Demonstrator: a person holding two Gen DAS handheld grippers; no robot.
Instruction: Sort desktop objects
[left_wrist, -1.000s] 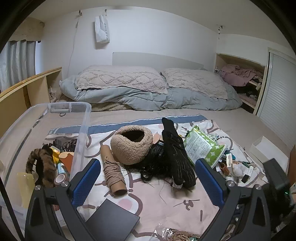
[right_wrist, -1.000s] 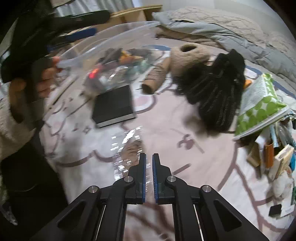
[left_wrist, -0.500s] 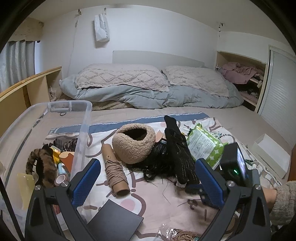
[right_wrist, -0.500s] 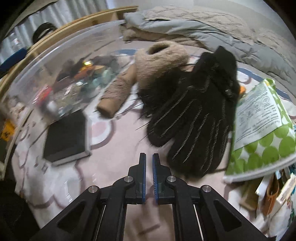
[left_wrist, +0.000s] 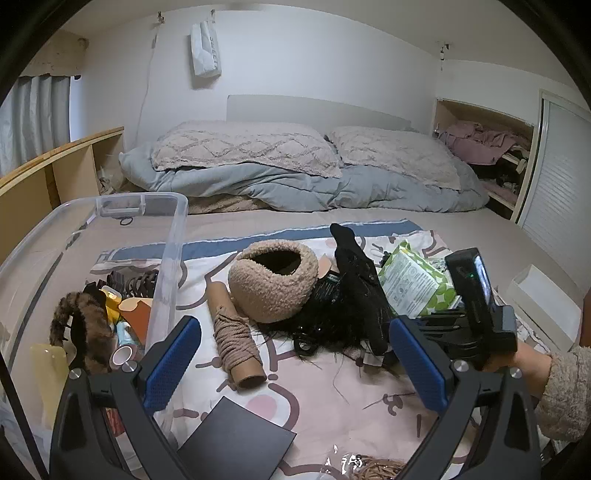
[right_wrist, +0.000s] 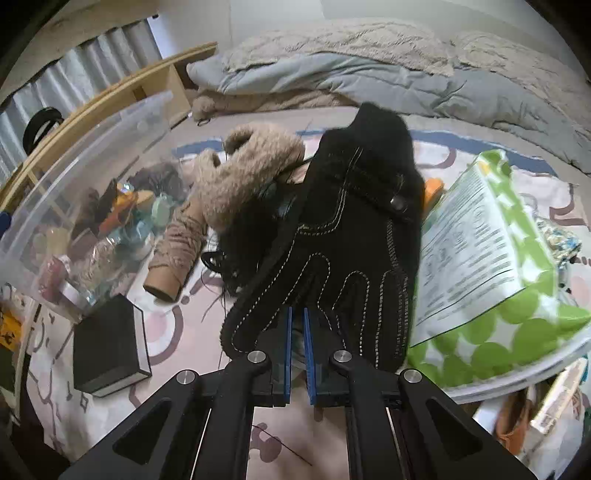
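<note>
The right gripper (right_wrist: 297, 314), jaws closed and empty, noses against the black glove (right_wrist: 343, 236) draped over the clutter. The left gripper (left_wrist: 295, 354) waits wide open and empty beside the clear bin (left_wrist: 166, 258), likely the sorting destination.

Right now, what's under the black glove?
The black glove lies on a tangle of black hair or wig, beside the fuzzy beige hat. Whatever else sits beneath is covered.

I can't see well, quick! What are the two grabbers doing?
Left gripper: open, holding nothing.
Right gripper: shut, empty, its tips at the black glove.
</note>
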